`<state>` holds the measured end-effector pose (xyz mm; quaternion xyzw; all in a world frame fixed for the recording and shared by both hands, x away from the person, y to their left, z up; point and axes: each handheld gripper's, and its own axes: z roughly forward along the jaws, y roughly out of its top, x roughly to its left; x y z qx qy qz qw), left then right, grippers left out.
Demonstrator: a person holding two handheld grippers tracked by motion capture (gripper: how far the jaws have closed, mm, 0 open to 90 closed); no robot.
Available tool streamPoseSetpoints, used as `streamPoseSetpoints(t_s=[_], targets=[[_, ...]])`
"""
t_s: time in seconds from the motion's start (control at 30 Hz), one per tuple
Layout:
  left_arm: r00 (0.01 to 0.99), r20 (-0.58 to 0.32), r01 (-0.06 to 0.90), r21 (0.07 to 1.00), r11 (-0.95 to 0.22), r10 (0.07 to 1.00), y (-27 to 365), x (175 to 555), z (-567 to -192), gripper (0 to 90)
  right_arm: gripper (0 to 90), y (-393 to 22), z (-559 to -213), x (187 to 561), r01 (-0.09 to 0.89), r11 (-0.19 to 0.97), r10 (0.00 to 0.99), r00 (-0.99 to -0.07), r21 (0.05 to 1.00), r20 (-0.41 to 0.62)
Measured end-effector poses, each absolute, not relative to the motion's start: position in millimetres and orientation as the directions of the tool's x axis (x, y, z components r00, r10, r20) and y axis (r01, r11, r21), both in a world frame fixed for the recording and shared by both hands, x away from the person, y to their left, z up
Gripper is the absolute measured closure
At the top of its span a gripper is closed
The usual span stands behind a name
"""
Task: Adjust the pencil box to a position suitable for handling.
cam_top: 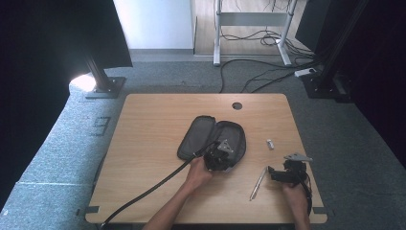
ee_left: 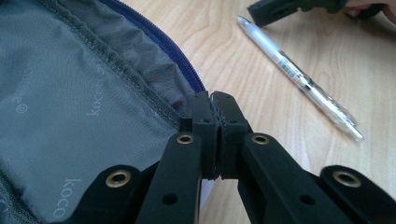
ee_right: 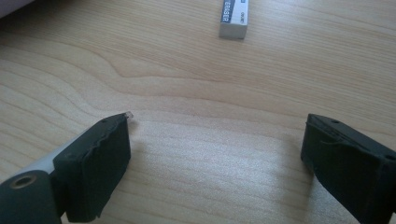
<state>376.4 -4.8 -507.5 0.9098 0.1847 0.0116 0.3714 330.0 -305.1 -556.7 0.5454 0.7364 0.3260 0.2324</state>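
Observation:
A dark grey pencil case (cam_top: 201,136) lies open in the middle of the table, its grey lining (ee_left: 70,93) facing up. My left gripper (cam_top: 221,160) rests over the case's right half. Its jaws are pressed together (ee_left: 214,100) at the blue-zippered rim, and I cannot tell whether any fabric is pinched. A clear pen (cam_top: 258,182) lies on the wood to the right, also seen from the left gripper view (ee_left: 299,77). My right gripper (cam_top: 274,173) sits next to the pen, open wide (ee_right: 217,135) over bare wood. The pen's tip (ee_right: 128,113) peeks past its left pad.
A small white eraser (cam_top: 270,143) lies beyond the right gripper, at the top of the right gripper view (ee_right: 233,18). A round cable hole (cam_top: 237,105) sits near the table's far edge. The left gripper's black cable (cam_top: 153,187) trails off the front left edge.

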Motion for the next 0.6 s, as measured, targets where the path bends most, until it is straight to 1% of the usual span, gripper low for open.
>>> streamPoseSetpoints(t_s=[0.47,0.53,0.57,0.6], targets=[[0.945,-0.129,0.305,0.679,-0.668,0.301,-9.4,355.1,-510.1,87.4,9.9,-304.9,-556.6,329.4,0.646,0.196,0.952,-0.305,0.737,0.013],[0.945,-0.130,0.304,0.681,-0.666,0.299,-9.4,354.3,-509.1,84.1,10.1,-304.9,-556.5,329.3,0.646,0.198,0.952,-0.306,0.737,0.013],[0.946,-0.129,0.302,0.683,-0.665,0.297,-8.6,354.0,-507.1,84.1,10.4,-304.9,-556.5,329.3,0.646,0.198,0.952,-0.307,0.737,0.013],[0.944,-0.124,0.303,0.695,-0.652,0.306,-5.3,353.7,-501.3,74.2,10.9,-304.8,-556.4,329.0,0.645,0.198,0.952,-0.307,0.738,0.013]])
